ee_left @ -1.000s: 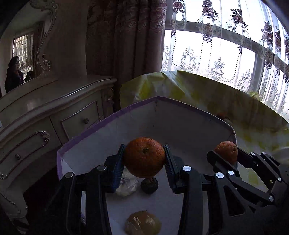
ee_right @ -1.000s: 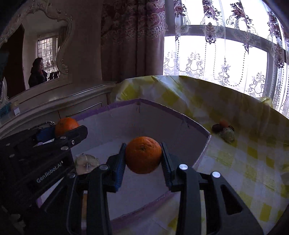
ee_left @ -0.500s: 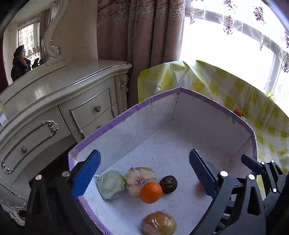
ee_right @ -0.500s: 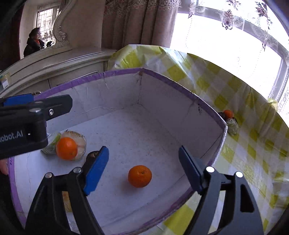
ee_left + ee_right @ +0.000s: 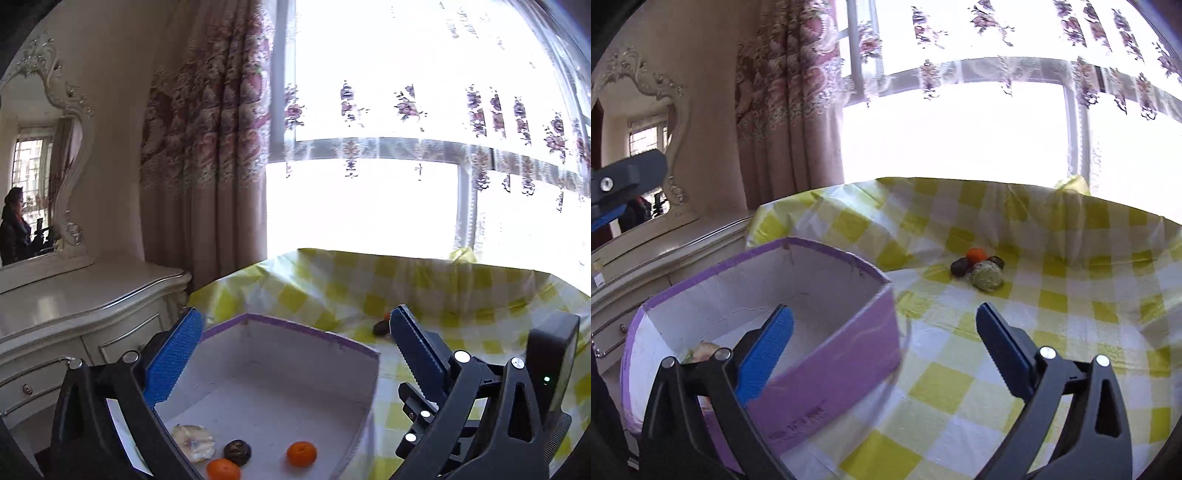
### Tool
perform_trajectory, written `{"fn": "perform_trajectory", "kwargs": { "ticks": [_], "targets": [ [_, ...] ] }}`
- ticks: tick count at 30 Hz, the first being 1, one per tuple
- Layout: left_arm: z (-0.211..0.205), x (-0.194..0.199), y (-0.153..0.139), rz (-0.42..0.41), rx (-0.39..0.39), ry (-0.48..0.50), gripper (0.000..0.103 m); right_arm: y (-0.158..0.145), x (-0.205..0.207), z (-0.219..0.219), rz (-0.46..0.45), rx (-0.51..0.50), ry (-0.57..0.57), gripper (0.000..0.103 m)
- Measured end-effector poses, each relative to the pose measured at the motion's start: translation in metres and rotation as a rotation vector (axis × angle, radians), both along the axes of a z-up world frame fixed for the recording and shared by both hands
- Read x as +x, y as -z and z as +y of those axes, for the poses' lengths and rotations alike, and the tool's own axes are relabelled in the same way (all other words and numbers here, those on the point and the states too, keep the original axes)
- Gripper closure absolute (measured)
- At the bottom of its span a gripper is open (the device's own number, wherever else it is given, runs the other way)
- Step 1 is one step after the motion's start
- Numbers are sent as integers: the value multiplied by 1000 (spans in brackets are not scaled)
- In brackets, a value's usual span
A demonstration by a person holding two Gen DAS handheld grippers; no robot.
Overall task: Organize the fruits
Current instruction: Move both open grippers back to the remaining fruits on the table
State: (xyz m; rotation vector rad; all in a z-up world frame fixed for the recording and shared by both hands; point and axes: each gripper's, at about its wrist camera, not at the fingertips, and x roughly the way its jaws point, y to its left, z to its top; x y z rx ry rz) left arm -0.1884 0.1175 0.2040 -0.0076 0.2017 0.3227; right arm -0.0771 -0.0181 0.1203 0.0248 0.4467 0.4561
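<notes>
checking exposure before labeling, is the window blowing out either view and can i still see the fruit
Left wrist view: window blown white, oranges in the box clear. Right wrist view: same glare, fruit pile on the tablecloth readable, box front slightly blurred.

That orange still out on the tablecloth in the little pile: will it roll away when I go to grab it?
Probably somewhat. The orange is round and smooth, so a nudge could roll it. The dark fruits and wrapped green fruit bunched against it may check that. The tablecloth looks slick and wrinkled.

Both grippers empty — left gripper [image 5: 295, 350] and right gripper [image 5: 884, 347] with jaws spread wide.
</notes>
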Motion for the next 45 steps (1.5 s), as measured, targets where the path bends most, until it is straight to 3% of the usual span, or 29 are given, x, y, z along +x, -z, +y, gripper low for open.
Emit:
{"fn": "perform_trajectory", "kwargs": {
  "ticks": [3,6,10,14,19,21,25,31,37,43,45],
  "targets": [
    [-44,33,9,31,6,152,5,20,31,-50,75,7,163,3],
    [-75,81,31,121,-59,253,5,37,59,-98,147,17,299,3],
    [-109,163,80,301,-87,341,5,59,98,-151,206,-39,460,3],
    [-116,238,139,510,-136,359,5,82,142,-184,284,-70,512,3],
    [-94,273,178,617,-216,322,5,97,200,-176,375,-35,390,3],
    [-84,277,184,642,-294,348,5,96,224,-156,384,-55,308,3],
    [-82,268,186,628,-319,393,5,98,271,-101,368,-171,112,3],
    [-86,263,182,594,-312,448,5,102,323,-30,378,-248,-177,4],
    [-81,259,178,552,-341,433,5,106,350,26,381,-328,-310,4],
    [-77,258,178,547,-363,414,5,108,353,50,372,-384,-334,16],
    [-76,260,177,544,-369,413,5,105,348,42,354,-372,-316,39]
  ]
}}
